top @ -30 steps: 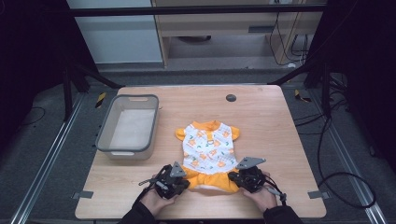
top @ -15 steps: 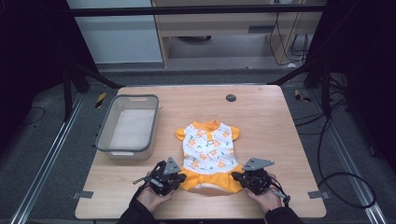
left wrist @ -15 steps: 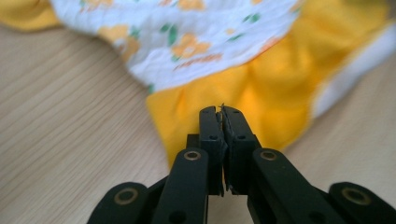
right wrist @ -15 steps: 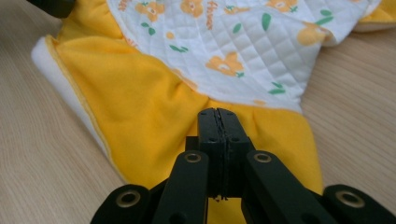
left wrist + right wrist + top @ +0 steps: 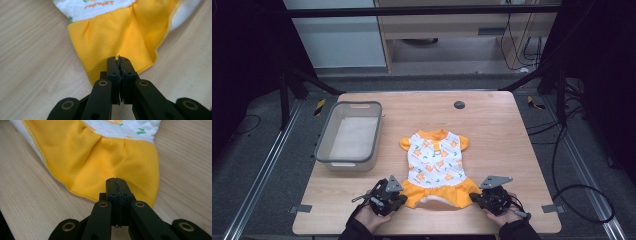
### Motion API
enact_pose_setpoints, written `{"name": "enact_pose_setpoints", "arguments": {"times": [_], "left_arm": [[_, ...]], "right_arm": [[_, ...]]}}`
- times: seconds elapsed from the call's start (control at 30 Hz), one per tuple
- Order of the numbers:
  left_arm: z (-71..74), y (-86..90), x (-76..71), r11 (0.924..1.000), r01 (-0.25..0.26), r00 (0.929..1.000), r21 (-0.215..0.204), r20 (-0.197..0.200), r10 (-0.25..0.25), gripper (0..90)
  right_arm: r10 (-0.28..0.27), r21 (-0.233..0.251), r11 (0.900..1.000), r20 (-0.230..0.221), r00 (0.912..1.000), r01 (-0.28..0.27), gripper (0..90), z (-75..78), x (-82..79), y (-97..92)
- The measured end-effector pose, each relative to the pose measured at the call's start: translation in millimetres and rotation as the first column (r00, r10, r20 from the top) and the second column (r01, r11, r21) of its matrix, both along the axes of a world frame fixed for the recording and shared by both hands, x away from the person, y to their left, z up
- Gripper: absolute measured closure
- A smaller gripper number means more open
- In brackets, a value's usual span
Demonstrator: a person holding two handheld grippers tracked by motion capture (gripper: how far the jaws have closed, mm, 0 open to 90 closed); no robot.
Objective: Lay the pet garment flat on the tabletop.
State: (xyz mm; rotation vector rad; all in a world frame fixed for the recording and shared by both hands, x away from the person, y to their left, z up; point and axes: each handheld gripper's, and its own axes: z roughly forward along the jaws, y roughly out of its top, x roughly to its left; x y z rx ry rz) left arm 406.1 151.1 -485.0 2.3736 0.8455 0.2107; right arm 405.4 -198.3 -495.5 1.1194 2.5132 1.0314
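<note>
The small dress point(image 5: 435, 167) lies flat on the table point(image 5: 512, 150), right of the grey bin point(image 5: 349, 135), likely for folding or straightening. The left gripper point(image 5: 398, 198) and right gripper point(image 5: 476, 198) each pinch a corner of its orange hem, jaws pressed together on the fabric.

We count one small dress point(image 5: 436, 166), orange with a white printed body, one grey plastic bin point(image 5: 349, 136), one wooden table point(image 5: 492, 135) with one dark round grommet point(image 5: 459, 105), and two handheld grippers: left gripper point(image 5: 398, 199), right gripper point(image 5: 477, 198).
</note>
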Motion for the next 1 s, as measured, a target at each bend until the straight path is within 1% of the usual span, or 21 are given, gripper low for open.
{"name": "enact_pose_setpoints", "arguments": {"times": [0.07, 0.2, 0.23, 0.37, 0.43, 0.5, 0.53, 0.57, 0.6, 0.63, 0.67, 0.7, 0.73, 0.77, 0.8, 0.83, 0.87, 0.9, 0.93, 0.97, 1.0], "left_arm": [[0.1, -0.4, -6.7, 0.9999, 0.013, 0.9999, -0.002, -0.006, -0.013, 87.4], [0.2, -1.0, -17.7, 0.9994, 0.033, 0.9993, -0.005, -0.016, -0.033, 87.4], [0.1, -1.3, -20.6, 0.9993, 0.038, 0.9992, -0.003, -0.013, -0.038, 87.4], [0.1, -0.1, -22.9, 0.9991, 0.042, 0.999, -0.002, -0.012, -0.042, 87.4], [0.2, 0.7, -22.5, 0.9991, 0.041, 0.999, -0.009, -0.018, -0.041, 87.3], [2.3, 0.7, -21.7, 0.9987, 0.05, 0.9987, -0.015, -0.008, -0.05, 87.1], [5.3, 0.7, -21.0, 0.9983, 0.049, 0.9988, -0.032, 0.001, -0.049, 87.0], [9.5, 0.5, -19.8, 0.9971, 0.051, 0.9987, -0.056, 0.009, -0.051, 87.0], [15.3, -0.9, -18.2, 0.9955, 0.043, 0.9988, -0.085, 0.029, -0.041, 87.0], [17.7, -1.4, -17.1, 0.9948, 0.044, 0.9986, -0.092, 0.035, -0.041, 87.0], [24.0, -6.5, -12.8, 0.9913, 0.037, 0.998, -0.126, 0.055, -0.031, 87.0], [24.0, -6.5, -12.8, 0.9913, 0.037, 0.998, -0.126, 0.055, -0.031, 87.0], [24.6, -11.6, -8.7, 0.9906, 0.034, 0.9975, -0.133, 0.066, -0.025, 87.0], [21.7, -16.7, -3.6, 0.9916, 0.031, 0.9975, -0.126, 0.067, -0.023, 86.9], [18.9, -19.6, 0.2, 0.993, 0.026, 0.9977, -0.115, 0.066, -0.018, 86.6], [18.9, -19.6, 0.2, 0.993, 0.026, 0.9977, -0.115, 0.066, -0.018, 86.6], [16.4, -22.5, 4.4, 0.9936, 0.015, 0.9976, -0.112, 0.069, -0.007, 86.7], [15.2, -25.0, 9.7, 0.9914, -0.005, 0.9981, -0.131, 0.06, 0.012, 86.6], [15.2, -25.0, 9.7, 0.9914, -0.005, 0.9981, -0.131, 0.06, 0.012, 86.7], [14.8, -27.5, 13.5, 0.9885, -0.01, 0.9987, -0.151, 0.048, 0.018, 86.7], [14.1, -29.3, 15.2, 0.9885, -0.011, 0.9987, -0.151, 0.047, 0.018, 86.6]], "right_arm": [[0.002, 0.007, 1.0, -0.004, 1.0, -0.002, 90.0, -0.4, -3.5, -2.7], [0.007, -0.003, 1.0, -0.001, 1.0, -0.007, 90.0, -0.2, -12.3, -7.1], [0.008, -0.006, 0.9999, -0.004, 1.0, -0.008, 90.0, 0.1, -16.1, -9.1], [0.009, -0.017, 0.9998, -0.002, 1.0, -0.009, 90.0, 0.6, -18.7, -10.9], [0.01, -0.023, 0.9997, 0.0, 0.9999, -0.01, 90.0, 0.9, -19.1, -11.3], [0.009, -0.025, 0.9996, -0.004, 0.9999, -0.009, 90.0, 2.1, -18.9, -10.5], [0.008, -0.023, 0.9997, 0.005, 1.0, -0.008, 90.0, 3.2, -18.8, -10.4], [0.005, -0.008, 1.0, 0.013, 0.9999, -0.005, 90.0, 5.0, -19.0, -10.0], [0.005, 0.03, 0.9995, 0.044, 0.999, -0.007, 90.0, 10.2, -18.6, -8.6], [0.005, 0.03, 0.9995, 0.044, 0.999, -0.007, 90.0, 10.2, -18.6, -8.6], [0.004, 0.065, 0.9978, 0.062, 0.9981, -0.008, 90.0, 13.4, -17.2, -5.2], [0.004, 0.065, 0.9978, 0.062, 0.9981, -0.008, 90.0, 13.4, -17.2, -5.2], [0.003, 0.079, 0.9969, 0.067, 0.9978, -0.008, 90.0, 14.2, -16.2, -3.2], [-0.002, 0.11, 0.994, 0.069, 0.9976, -0.006, 90.0, 14.8, -11.6, 4.6], [-0.003, 0.113, 0.9936, 0.07, 0.9975, -0.005, 90.0, 14.6, -9.3, 7.5], [-0.003, 0.113, 0.9936, 0.07, 0.9975, -0.005, 90.0, 14.6, -9.3, 7.5], [-0.004, 0.102, 0.9948, 0.092, 0.9957, -0.005, 90.0, 14.1, -0.9, 16.1], [-0.011, 0.101, 0.9949, 0.098, 0.9951, 0.001, 90.0, 14.6, 2.4, 18.8], [-0.011, 0.101, 0.9949, 0.098, 0.9951, 0.001, 90.0, 14.6, 2.4, 18.8], [-0.016, 0.109, 0.994, 0.101, 0.9948, 0.004, 90.0, 15.1, 4.1, 20.5], [-0.016, 0.134, 0.991, 0.102, 0.9947, 0.002, 90.0, 16.2, 6.2, 23.3]]}}
